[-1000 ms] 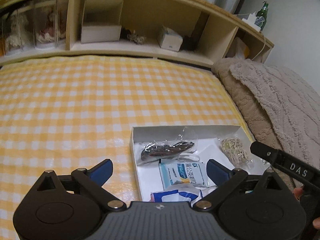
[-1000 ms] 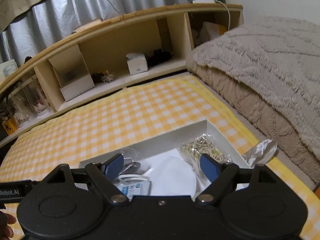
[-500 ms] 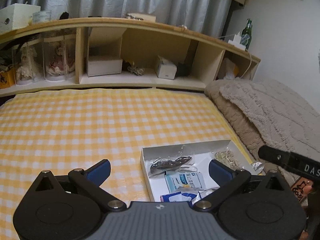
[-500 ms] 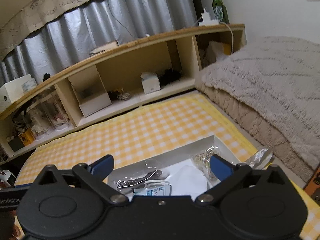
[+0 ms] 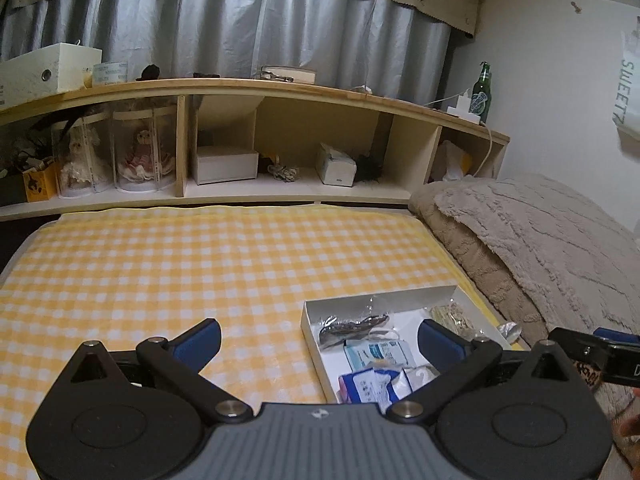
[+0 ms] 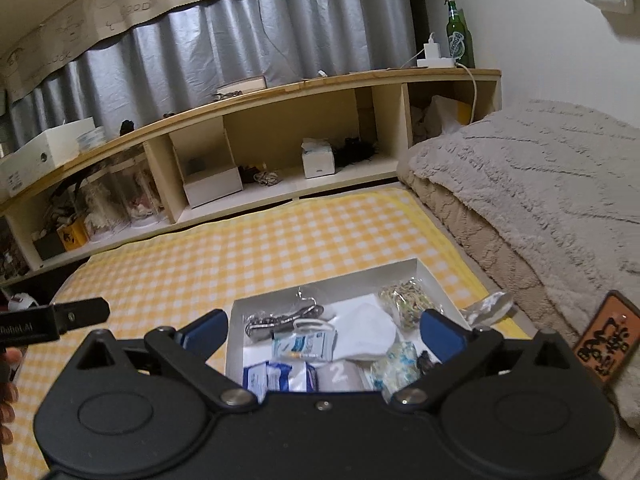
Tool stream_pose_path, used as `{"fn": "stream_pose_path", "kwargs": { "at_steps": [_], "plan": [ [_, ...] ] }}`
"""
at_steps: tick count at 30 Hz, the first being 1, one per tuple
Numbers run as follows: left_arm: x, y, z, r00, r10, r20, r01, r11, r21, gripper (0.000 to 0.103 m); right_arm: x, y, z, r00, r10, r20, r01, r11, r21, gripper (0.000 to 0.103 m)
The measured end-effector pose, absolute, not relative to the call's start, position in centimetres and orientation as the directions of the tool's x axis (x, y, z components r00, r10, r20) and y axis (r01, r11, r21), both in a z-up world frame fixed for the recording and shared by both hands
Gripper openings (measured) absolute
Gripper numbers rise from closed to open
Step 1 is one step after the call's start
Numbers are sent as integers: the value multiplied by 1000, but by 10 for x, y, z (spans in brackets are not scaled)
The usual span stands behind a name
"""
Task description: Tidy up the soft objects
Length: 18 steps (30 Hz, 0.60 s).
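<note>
White mask [image 6: 366,330] shows only rightward — left tool [image 5: 318,336] perhaps hides it.

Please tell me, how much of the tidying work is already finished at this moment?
Mostly done, it seems: the white box on the checked cloth already holds the white mask, the rubber bands bag and several packets. Nothing is in hand; the left tool and right tool are both open. Left: one silvery wrapper lies outside the box.
</note>
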<state>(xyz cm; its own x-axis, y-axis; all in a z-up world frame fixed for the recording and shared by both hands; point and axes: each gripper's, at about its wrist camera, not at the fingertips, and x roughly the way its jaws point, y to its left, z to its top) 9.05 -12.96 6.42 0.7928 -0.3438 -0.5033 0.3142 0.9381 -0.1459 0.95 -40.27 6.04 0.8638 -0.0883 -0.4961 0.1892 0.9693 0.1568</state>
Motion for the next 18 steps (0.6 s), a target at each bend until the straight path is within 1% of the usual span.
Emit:
{"fn": "stream_pose_path", "kwargs": {
  "at_steps": [6,12,18],
  "plan": [
    [64,-124,59,796,-347,-497,332,935,-122,103,-18,-396,59,865,-89,-493,178,974,136,103],
    [44,-120,48,803,-334,-494,335,938,-89,103,-37,-384,48,860,-104,-500,164,983,78,103],
    [29,-120,31,797,-319,-513,346,937,-45,103,-53,-376,38,859,-118,-498,162,986,46,103]
  ]
}}
